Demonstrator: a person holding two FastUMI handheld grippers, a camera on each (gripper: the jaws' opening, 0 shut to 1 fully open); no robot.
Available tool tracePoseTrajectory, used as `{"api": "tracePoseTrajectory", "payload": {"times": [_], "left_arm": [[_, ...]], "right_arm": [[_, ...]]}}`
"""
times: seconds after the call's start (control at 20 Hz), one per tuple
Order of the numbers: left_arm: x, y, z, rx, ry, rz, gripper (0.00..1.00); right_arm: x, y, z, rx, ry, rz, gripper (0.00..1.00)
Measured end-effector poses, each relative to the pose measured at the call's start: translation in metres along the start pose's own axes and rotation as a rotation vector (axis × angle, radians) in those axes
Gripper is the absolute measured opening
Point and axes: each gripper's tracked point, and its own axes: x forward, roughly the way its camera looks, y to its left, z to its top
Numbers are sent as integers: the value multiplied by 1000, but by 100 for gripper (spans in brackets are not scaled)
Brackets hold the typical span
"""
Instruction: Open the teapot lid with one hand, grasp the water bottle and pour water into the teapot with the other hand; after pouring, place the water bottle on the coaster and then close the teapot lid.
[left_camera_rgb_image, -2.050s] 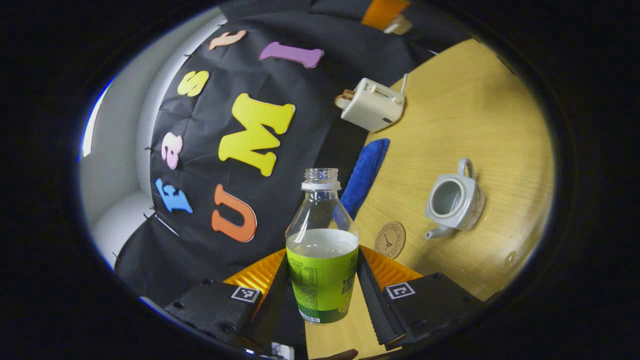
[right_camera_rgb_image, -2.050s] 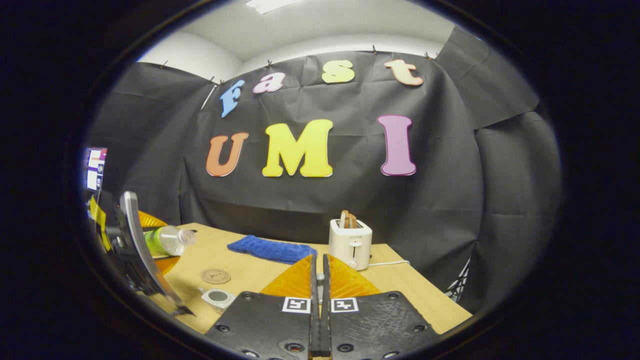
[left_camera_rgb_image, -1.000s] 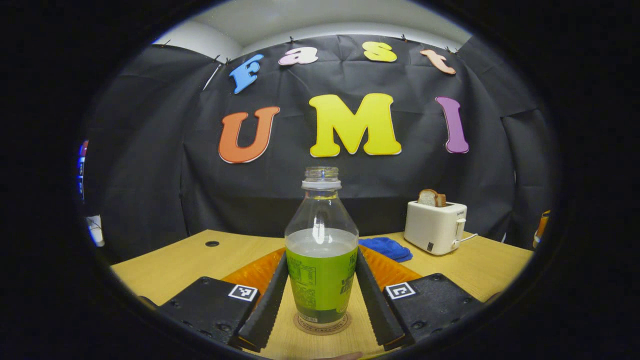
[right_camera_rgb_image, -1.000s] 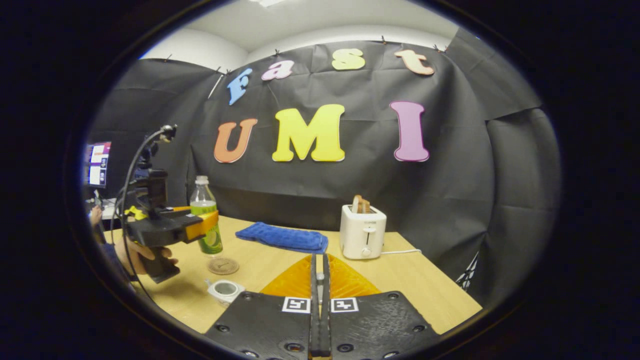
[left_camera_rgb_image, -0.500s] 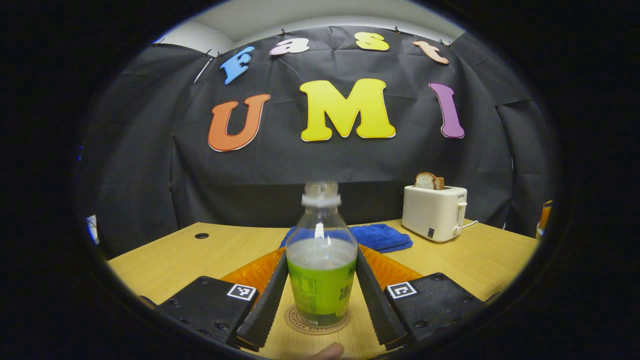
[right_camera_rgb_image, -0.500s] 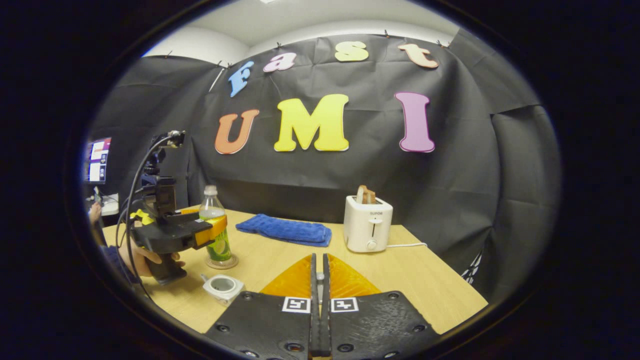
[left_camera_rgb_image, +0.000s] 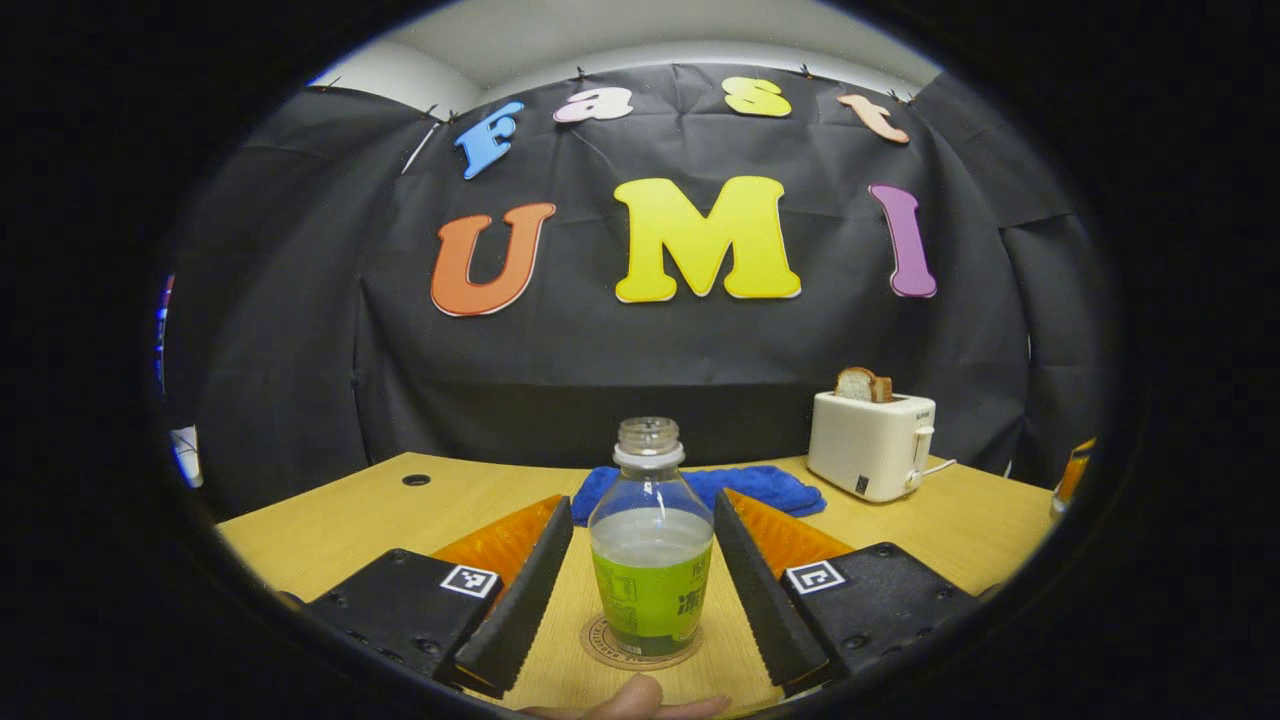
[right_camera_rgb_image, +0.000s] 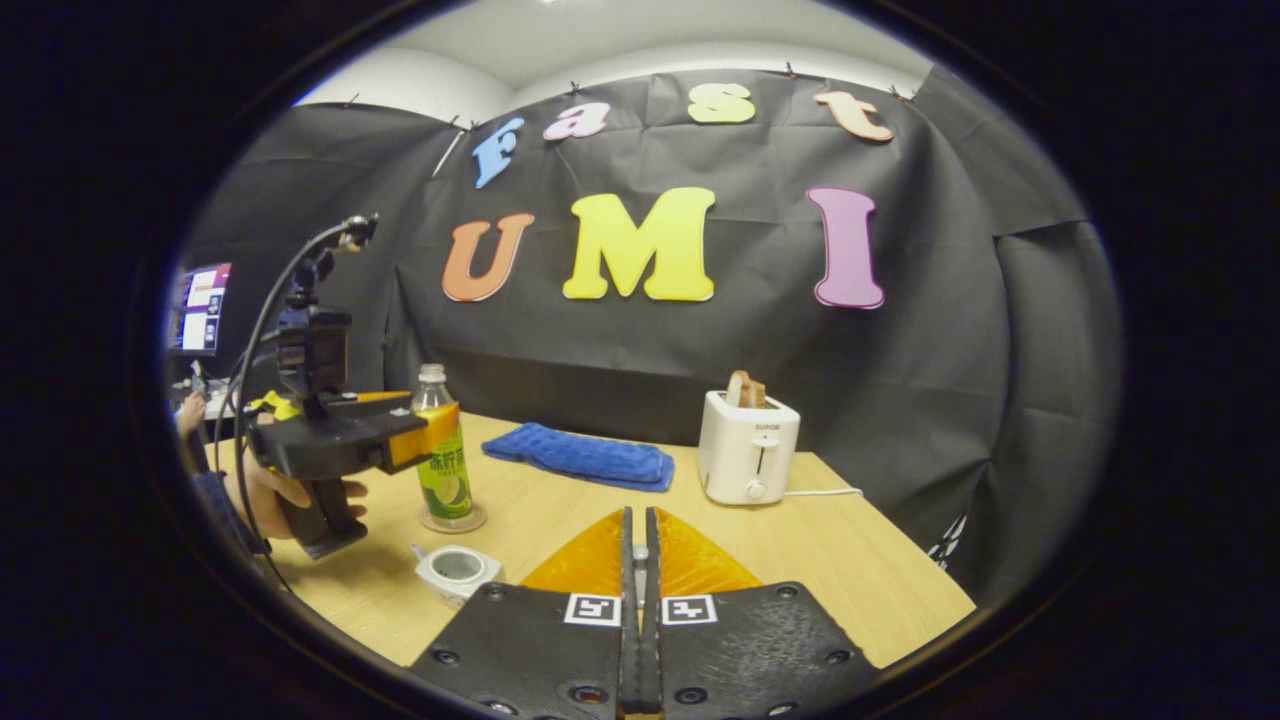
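Observation:
The water bottle (left_camera_rgb_image: 650, 560), clear with a green label and no cap, stands upright on the round coaster (left_camera_rgb_image: 640, 648). My left gripper (left_camera_rgb_image: 642, 505) is open, one finger on each side of the bottle with a gap to it. In the right gripper view the same bottle (right_camera_rgb_image: 445, 470) rests on the coaster (right_camera_rgb_image: 452, 520), with the left gripper (right_camera_rgb_image: 420, 445) and a hand (right_camera_rgb_image: 265, 490) beside it. The white teapot (right_camera_rgb_image: 455, 570) sits lidless near the front. My right gripper (right_camera_rgb_image: 640, 545) is shut, with a pale sliver of the lid between its fingers.
A white toaster (left_camera_rgb_image: 868, 445) with bread stands at the back right of the wooden table (left_camera_rgb_image: 330, 525). A blue cloth (left_camera_rgb_image: 700, 487) lies behind the bottle. A screen (right_camera_rgb_image: 200, 305) glows at the far left. A fingertip (left_camera_rgb_image: 630, 700) shows at the bottom edge.
The bottle went from tilted over the teapot to upright on the coaster. My left fingers have opened off it and drawn back a little. The right gripper stays shut.

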Motion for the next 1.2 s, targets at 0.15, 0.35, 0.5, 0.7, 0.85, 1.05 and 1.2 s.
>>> {"api": "tracePoseTrajectory", "payload": {"times": [0.15, 0.35, 0.5, 0.7, 0.85, 1.05, 1.2], "left_arm": [[-11, 1, 17, -37, -6, -2, 98], [-44, 15, 42, 22, -52, 36, 98], [-75, 22, 51, 55, -74, 57, 98], [-115, 44, 43, 59, -57, 120, 98], [-135, 47, 42, -16, -60, 117, 98], [-141, 66, 23, -4, -11, 158, 98], [-139, 67, 9, 33, 39, 148, 98]], "right_arm": [[-1, 20, -1, 4, -2, 46, 0], [2, 63, -1, 31, -28, 201, 0], [14, 87, -15, 141, -7, 302, 0], [24, 120, -27, 95, 6, 371, 0], [32, 133, -30, 83, -12, 371, 0], [46, 132, -36, 123, -12, 309, 0], [50, 143, -47, 122, 10, 315, 0]]}}
